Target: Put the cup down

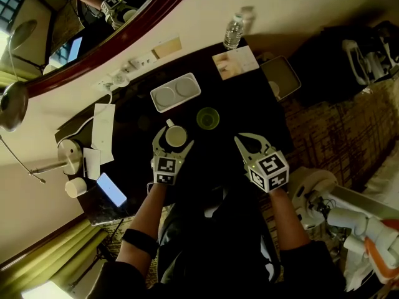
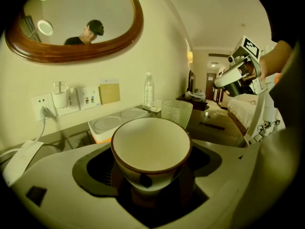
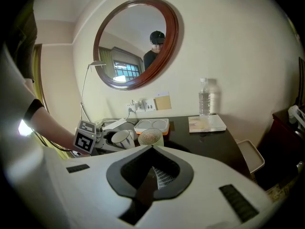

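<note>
while the left gripper [image 1: 174, 139] hangs over the dark table [image 1: 240, 108], the cup [image 2: 151, 149] stands upright between its jaws, white inside with a brown rim; the jaws are spread wide around it and the pads lie against its lower sides with no gap showing; whether the cup's foot rests on the table i cannot tell; from the head view the cup sits near the table's middle, just beside a textured green glass [image 1: 207, 118] and a little in front of a white tray [image 1: 175, 91] with two round hollows; the right gripper [image 1: 244, 138] is held to the right, apart from the cup, its jaws closed together with nothing between them; a water bottle [image 1: 234, 31] stands at the wall
</note>
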{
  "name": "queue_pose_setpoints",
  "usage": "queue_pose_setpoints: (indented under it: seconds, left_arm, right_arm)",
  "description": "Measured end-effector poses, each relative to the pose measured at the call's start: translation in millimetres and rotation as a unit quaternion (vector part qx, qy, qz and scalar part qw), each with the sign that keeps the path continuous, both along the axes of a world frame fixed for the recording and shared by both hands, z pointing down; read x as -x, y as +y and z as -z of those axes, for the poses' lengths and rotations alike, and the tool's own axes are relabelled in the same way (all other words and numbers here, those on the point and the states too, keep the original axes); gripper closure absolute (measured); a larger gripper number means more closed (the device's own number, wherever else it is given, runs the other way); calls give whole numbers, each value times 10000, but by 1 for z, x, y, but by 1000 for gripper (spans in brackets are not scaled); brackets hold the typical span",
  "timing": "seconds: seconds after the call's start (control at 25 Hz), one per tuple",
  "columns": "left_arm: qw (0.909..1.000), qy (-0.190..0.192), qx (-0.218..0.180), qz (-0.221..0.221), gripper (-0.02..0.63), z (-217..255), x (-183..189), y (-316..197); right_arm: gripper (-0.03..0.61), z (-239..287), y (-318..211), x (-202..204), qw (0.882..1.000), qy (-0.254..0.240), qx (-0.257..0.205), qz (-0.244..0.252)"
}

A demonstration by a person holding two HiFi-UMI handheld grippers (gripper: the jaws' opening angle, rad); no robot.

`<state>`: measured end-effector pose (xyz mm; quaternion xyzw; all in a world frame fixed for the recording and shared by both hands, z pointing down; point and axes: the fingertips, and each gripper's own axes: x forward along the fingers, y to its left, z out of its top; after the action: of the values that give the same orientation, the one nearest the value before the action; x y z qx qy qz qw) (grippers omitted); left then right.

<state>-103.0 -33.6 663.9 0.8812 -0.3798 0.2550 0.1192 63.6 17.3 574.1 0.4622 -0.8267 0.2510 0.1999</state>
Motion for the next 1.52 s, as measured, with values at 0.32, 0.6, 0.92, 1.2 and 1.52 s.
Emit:
queue_pose_setpoints:
  seconds: [0.32, 0.6, 0.92, 1.2, 1.52]
  left_arm:
    - [9978, -607, 276, -58, 114, 22, 13, 18]
    - [9982, -566, 169, -51, 144, 85, 22, 48]
    - [9984, -36, -106, 547, 435, 166, 26, 51]
    - [9899, 666, -200, 1234, 613, 217, 47, 50]
    - [9814, 684, -501, 1722, 613, 260, 63, 59]
  right_arm:
    - [563, 25, -1, 11, 9985, 237, 55, 499]
    - [563, 41, -11, 33, 9932, 198, -121, 1145]
    - [563, 61, -32, 46, 9838, 98, -340, 1755]
    - [563, 80, -34, 46, 9747, 40, -409, 2198]
    - [563, 81, -41, 36, 9680, 163, -460, 2462]
